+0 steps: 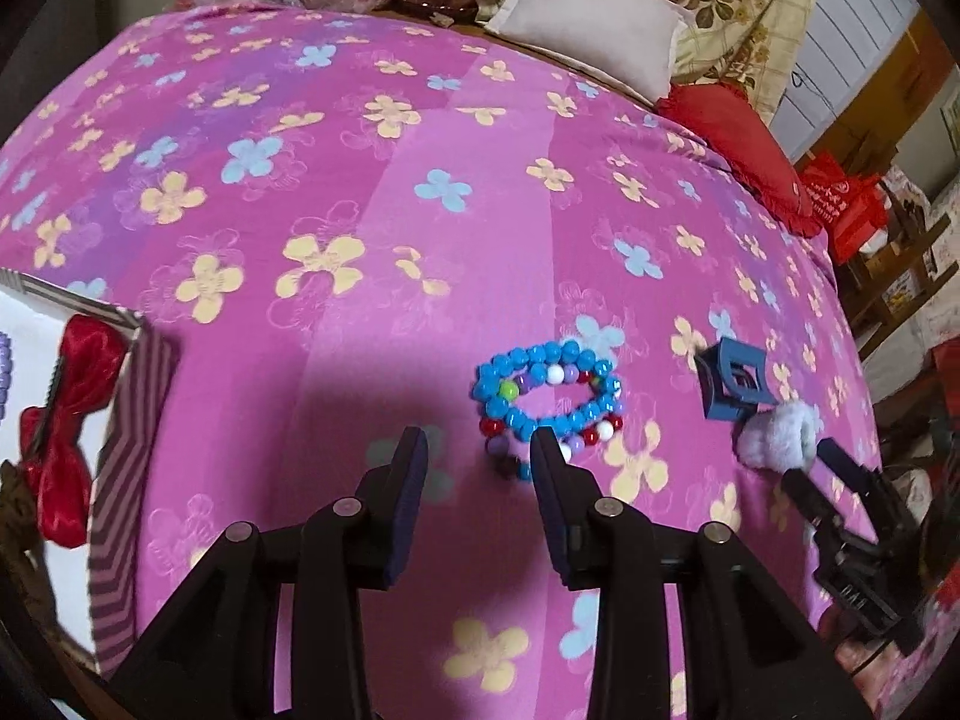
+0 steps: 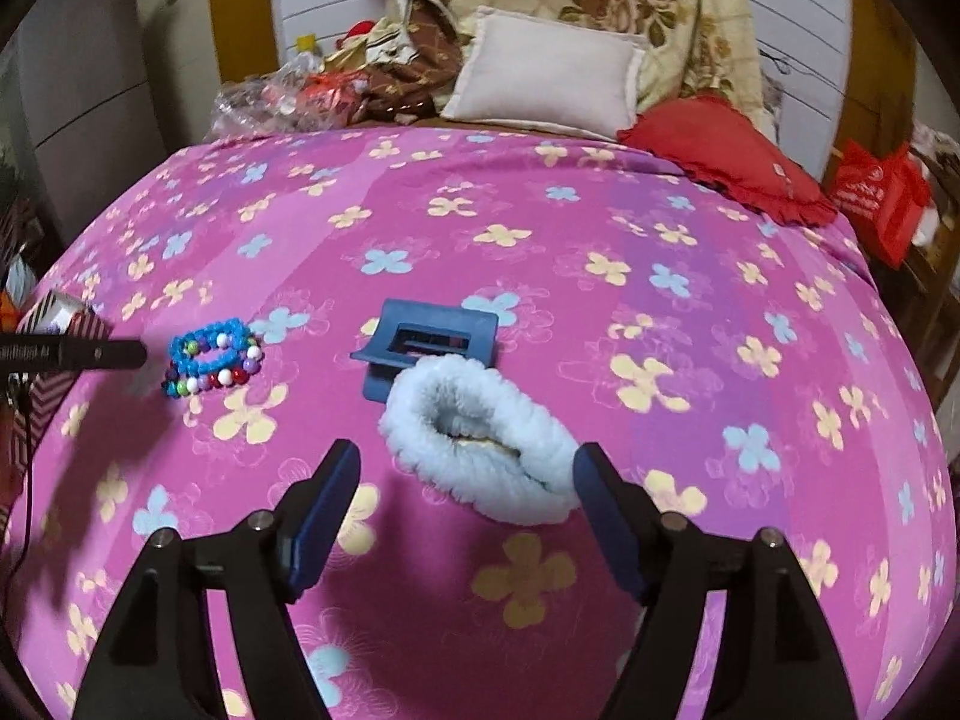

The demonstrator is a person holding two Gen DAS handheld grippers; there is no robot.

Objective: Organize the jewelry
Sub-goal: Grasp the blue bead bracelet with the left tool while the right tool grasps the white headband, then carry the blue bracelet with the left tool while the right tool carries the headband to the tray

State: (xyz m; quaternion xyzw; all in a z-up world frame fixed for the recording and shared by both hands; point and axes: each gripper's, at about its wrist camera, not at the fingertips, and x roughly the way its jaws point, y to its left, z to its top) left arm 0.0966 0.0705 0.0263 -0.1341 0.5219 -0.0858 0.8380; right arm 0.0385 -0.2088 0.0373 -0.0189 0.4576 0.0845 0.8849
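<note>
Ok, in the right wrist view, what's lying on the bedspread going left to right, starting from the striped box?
Striped box → left tongs reaching in → beaded bracelets → blue hair claw clip → fluffy white scrunchie, just ahead of the open right tongs → red cushion, farther back.
</note>
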